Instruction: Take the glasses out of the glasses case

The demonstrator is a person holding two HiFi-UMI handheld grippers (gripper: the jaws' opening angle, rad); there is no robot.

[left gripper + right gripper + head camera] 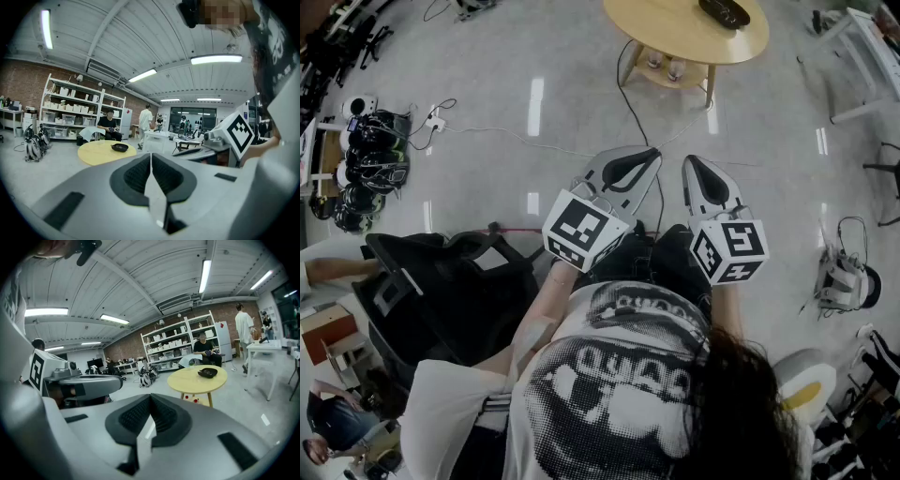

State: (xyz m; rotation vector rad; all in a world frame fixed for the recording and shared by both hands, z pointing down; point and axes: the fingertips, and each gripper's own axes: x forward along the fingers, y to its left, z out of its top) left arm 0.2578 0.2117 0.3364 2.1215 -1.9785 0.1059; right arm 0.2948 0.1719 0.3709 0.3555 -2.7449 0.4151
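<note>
Left hand-held gripper [649, 157] and right hand-held gripper [692, 164], each pressed together and empty, short of the bench [675, 36] bearing the glasses case [724, 11]. Only the gripper views show the seated person [206, 350] beyond it.

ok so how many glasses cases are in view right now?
1. The glasses case lies on the round table, well ahead of the left gripper and right gripper, both shut and empty. Others could sit out of frame.
</note>
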